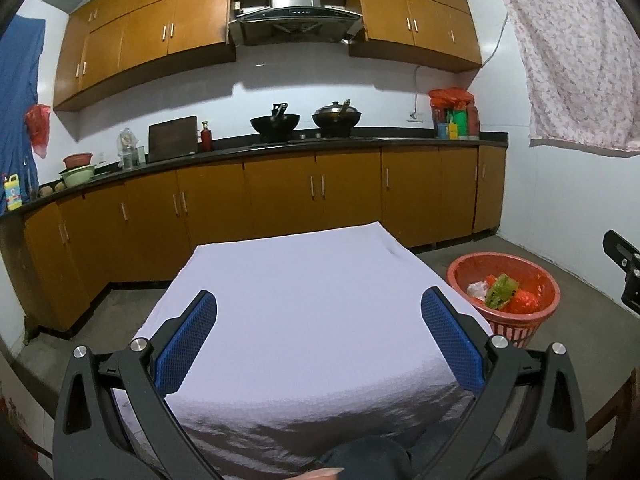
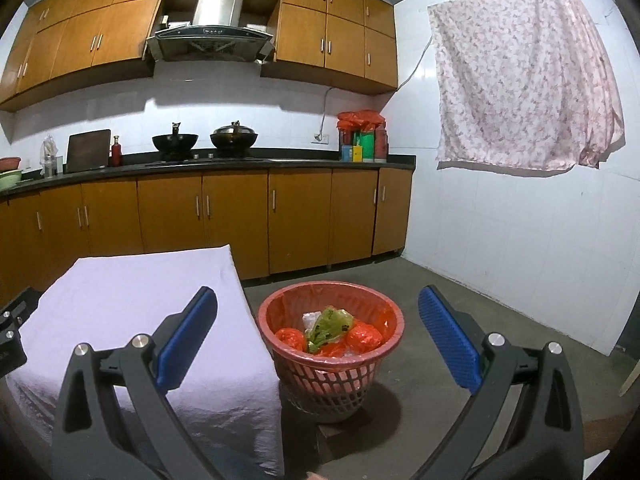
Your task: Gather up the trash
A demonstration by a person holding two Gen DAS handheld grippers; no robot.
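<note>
The left gripper (image 1: 319,307) has its blue fingers (image 1: 191,338) wide apart with nothing in them, above the white table (image 1: 304,280). The right gripper (image 2: 318,307) is wide open and holds nothing too. Just past and between its fingers (image 2: 447,338) sits the red basket (image 2: 280,308) on the floor, with trash (image 2: 330,330) inside, maybe crumpled bags.

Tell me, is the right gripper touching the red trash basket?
Apart. The right wrist view shows the open right gripper above the trash basket, holding nothing.
</note>
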